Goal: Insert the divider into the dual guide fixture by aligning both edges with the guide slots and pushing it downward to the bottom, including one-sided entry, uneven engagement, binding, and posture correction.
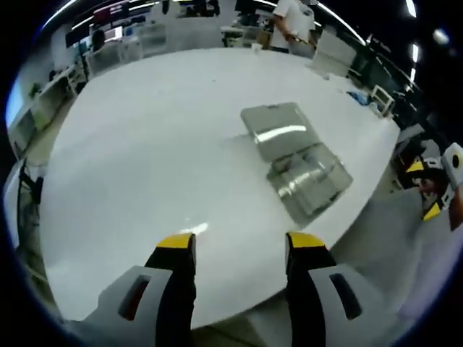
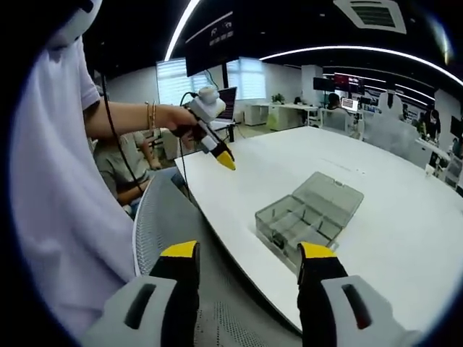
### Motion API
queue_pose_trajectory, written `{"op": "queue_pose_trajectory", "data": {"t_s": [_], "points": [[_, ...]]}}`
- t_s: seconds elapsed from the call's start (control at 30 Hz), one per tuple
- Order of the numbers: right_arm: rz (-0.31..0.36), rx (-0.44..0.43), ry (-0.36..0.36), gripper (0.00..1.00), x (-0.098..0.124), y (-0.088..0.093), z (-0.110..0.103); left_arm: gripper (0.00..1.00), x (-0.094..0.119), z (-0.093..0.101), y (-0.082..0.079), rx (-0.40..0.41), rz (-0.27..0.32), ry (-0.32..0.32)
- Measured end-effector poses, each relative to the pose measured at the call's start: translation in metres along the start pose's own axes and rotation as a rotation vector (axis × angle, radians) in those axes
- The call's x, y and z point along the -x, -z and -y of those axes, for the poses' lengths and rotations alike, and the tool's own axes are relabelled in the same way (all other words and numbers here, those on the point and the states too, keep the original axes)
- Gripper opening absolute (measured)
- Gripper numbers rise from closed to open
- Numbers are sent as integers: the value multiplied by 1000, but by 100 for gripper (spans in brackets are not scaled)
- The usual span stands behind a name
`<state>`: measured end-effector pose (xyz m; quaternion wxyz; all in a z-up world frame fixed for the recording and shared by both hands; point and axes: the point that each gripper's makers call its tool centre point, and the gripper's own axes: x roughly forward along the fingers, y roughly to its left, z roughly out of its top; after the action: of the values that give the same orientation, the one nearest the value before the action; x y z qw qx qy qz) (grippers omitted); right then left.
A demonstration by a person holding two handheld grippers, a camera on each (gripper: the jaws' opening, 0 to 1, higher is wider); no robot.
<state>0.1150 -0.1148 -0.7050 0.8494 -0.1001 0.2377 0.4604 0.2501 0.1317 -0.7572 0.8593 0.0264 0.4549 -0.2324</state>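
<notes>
2 views, and I take the left gripper view first. My left gripper [image 1: 240, 249] hangs over the near part of the white table [image 1: 145, 166], its yellow-tipped jaws apart with nothing between them. Well beyond the tips lies the clear plastic box [image 1: 309, 181], its lid [image 1: 278, 130] folded back flat on the table. I cannot make out a divider in it from here. At the right edge my right gripper [image 1: 432, 189] shows, off the table's edge. A person [image 1: 293, 25] stands at the far side.

In the right gripper view, my right gripper [image 2: 248, 253] sits over a grey mesh chair back [image 2: 173, 224] beside the table edge, jaws spread and empty. The box [image 2: 293, 228] lies open near that edge, compartments visible inside. The left gripper [image 2: 221, 155] hovers above the table, well apart from the box.
</notes>
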Motion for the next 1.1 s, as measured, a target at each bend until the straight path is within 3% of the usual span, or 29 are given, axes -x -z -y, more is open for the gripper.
{"op": "queue_pose_trajectory", "data": {"t_s": [0.13,0.47,0.9,1.1], "points": [[6,-2,4,52,0,-1,1,49,-4,-12,1,37,-26,-51],[24,-9,13,52,2,-2,3,52,-22,-23,0,181,-66,-86],[51,-29,27,51,5,-4,7,54,-42,-39,12,320,-150,-135],[55,-38,36,51,6,-3,9,54,-51,-48,24,373,-216,-162]]}}
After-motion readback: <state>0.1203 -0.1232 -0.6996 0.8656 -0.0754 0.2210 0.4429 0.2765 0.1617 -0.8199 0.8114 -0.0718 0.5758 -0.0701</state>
